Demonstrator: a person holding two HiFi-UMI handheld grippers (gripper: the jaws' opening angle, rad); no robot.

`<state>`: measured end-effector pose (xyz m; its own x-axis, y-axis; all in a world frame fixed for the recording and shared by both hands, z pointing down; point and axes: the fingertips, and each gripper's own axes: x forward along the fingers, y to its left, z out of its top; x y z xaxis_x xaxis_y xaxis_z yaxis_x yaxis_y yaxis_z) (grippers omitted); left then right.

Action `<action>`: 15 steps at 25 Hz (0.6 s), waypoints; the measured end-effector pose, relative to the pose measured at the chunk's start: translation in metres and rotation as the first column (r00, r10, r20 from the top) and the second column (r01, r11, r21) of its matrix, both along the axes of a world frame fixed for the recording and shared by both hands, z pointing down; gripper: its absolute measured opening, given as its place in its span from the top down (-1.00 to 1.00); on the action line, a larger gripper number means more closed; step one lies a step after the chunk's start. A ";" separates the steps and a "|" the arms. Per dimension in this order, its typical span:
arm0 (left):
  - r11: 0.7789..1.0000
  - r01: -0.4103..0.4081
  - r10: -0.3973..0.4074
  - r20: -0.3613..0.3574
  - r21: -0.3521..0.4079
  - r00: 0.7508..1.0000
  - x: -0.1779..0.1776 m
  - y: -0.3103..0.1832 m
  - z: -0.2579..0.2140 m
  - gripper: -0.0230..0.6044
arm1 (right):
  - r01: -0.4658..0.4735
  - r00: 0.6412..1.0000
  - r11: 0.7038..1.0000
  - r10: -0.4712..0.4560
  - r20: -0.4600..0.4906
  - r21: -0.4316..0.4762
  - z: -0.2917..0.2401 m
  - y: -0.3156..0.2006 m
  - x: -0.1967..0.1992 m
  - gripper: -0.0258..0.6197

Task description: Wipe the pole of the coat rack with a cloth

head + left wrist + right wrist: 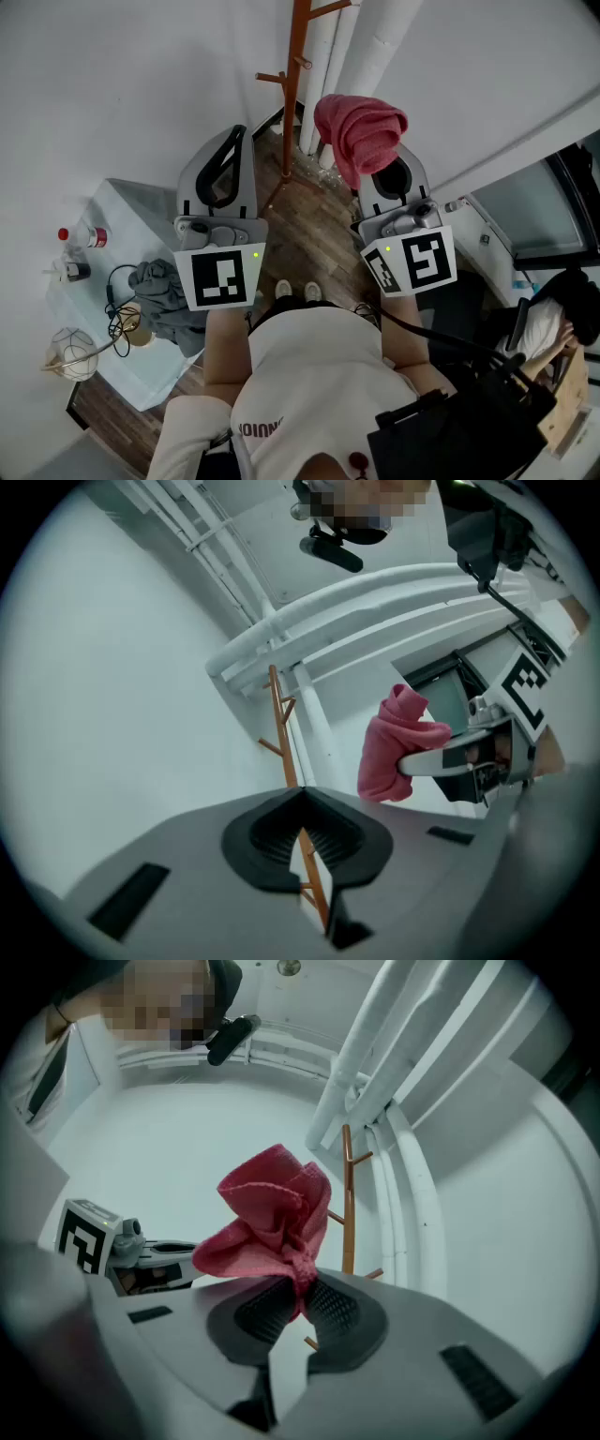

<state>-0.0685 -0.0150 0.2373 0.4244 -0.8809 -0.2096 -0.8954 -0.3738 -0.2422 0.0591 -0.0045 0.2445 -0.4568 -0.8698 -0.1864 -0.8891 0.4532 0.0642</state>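
1. Right gripper [300, 1290] jaws are pinched on a small corner of the pink cloth [272, 1213]. Left gripper [302, 797] jaws are closed, with nothing held.
2. The cloth could be tugged free while rubbing, since the pinch is thin.
3. The orange pole [297, 56] is seen far ahead: slim, upright, pegged, not yet touched.

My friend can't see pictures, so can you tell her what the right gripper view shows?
The right gripper pinches a crumpled pink cloth that bunches up above its grey jaws. Behind stands a thin orange coat rack pole, beside white pipes.
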 end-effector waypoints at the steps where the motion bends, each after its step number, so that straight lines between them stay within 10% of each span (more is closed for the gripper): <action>1: 1.000 0.000 0.000 -0.001 0.000 1.000 -0.001 0.000 0.000 0.88 | -0.001 1.000 1.000 0.001 0.000 0.001 0.000 0.000 -0.001 0.78; 15: 1.000 -0.005 0.004 -0.005 -0.014 1.000 -0.013 -0.004 0.006 0.88 | -0.029 0.999 1.000 0.029 0.024 0.009 0.002 0.001 -0.004 0.78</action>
